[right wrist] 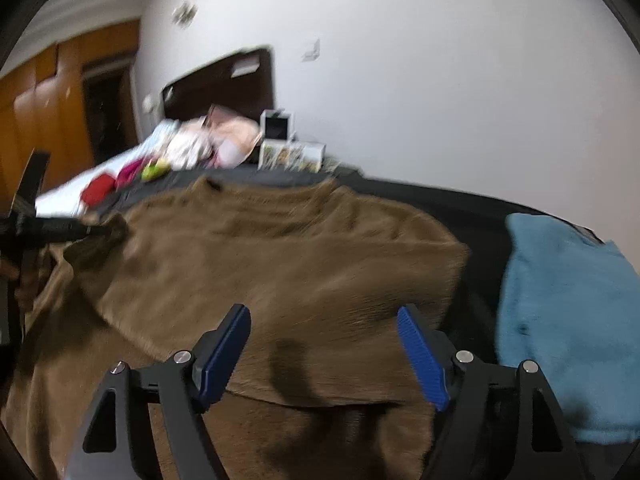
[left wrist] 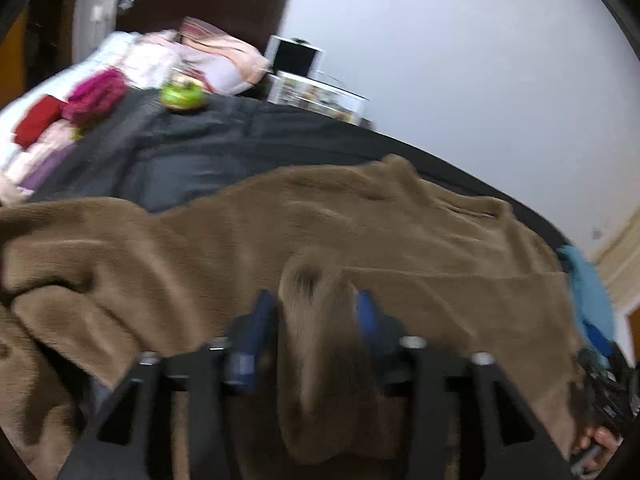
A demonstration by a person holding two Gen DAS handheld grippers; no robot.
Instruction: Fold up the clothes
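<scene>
A brown fleece garment (left wrist: pixel 280 220) lies spread over the dark bed cover (left wrist: pixel 220 144). My left gripper (left wrist: pixel 316 300) has its blue pads apart, and a raised fold of the fleece (left wrist: pixel 320 340) stands between them, filling the gap. In the right wrist view the left gripper (right wrist: pixel 96 231) sits at the garment's left corner. My right gripper (right wrist: pixel 323 314) hovers open over the near part of the brown garment (right wrist: pixel 280 248) with nothing between its fingers. It also shows at the lower right edge of the left wrist view as the right gripper (left wrist: pixel 608 396), with a hand (left wrist: pixel 596 440) on it.
A light blue garment (right wrist: pixel 560 320) lies right of the brown one. At the bed's far end are folded red and magenta clothes (left wrist: pixel 72 108), a green object (left wrist: pixel 182 96), pillows (left wrist: pixel 224 60) and a dark headboard (left wrist: pixel 208 4). A white nightstand (left wrist: pixel 316 96) stands by the wall.
</scene>
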